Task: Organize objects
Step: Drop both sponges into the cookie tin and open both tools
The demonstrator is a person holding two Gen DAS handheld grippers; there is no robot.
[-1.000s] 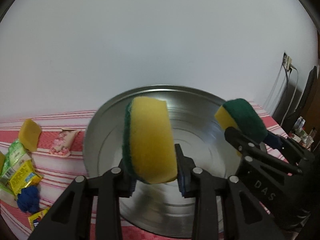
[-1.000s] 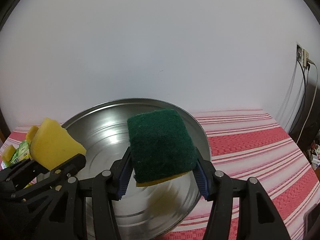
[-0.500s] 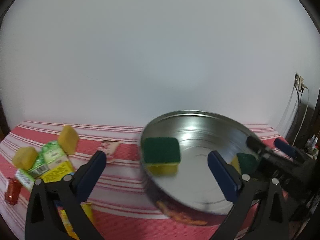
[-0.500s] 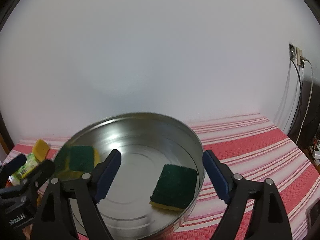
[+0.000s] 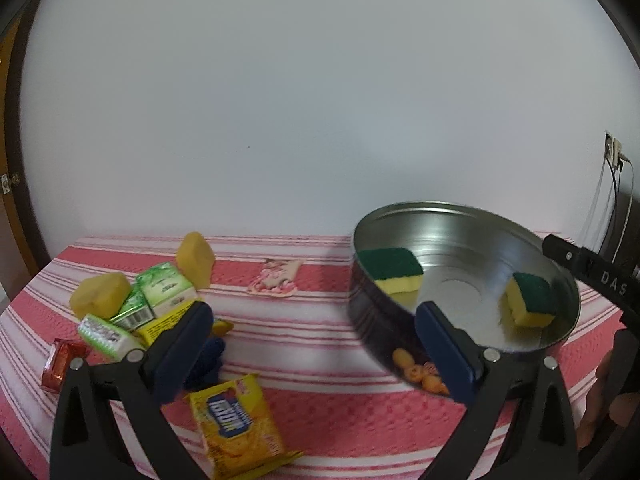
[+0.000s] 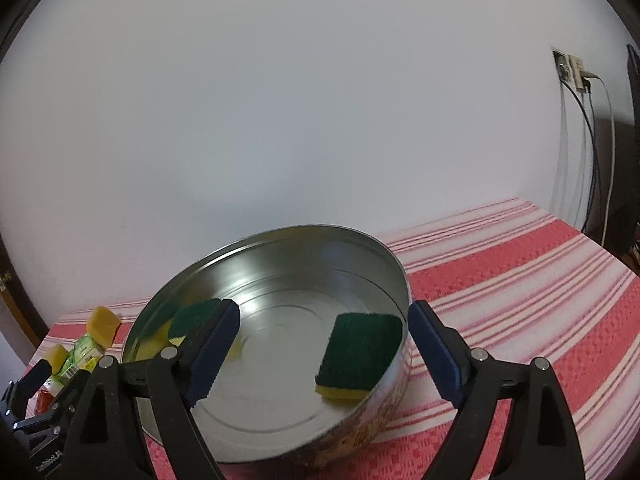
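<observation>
A round metal tin (image 5: 460, 232) stands on the red striped cloth, and two green-and-yellow sponges lie loose inside it. In the left wrist view one sponge (image 5: 390, 268) rests against the tin's left wall and the other (image 5: 532, 300) against its right wall. My left gripper (image 5: 312, 332) is open over bare cloth to the left of the tin, with nothing between its fingers. My right gripper (image 6: 324, 320) is open in front of the tin (image 6: 312, 256). The nearer sponge (image 6: 360, 348) lies green side up past its fingertips. Its left finger partly hides the other sponge (image 6: 192, 316).
A heap lies left of the tin: two yellow sponges (image 5: 100, 294), green packs (image 5: 164, 290), a red packet (image 5: 60, 364), a blue item (image 5: 206, 360) and a yellow biscuit pack (image 5: 236, 420). A pink wrapper (image 5: 276, 282) lies near the wall. Cables hang at the right (image 6: 592, 140).
Both grippers opened and let go of their sponges, which now lie in the tin. My left gripper swung left, so the tin has shifted to the right of its view.
</observation>
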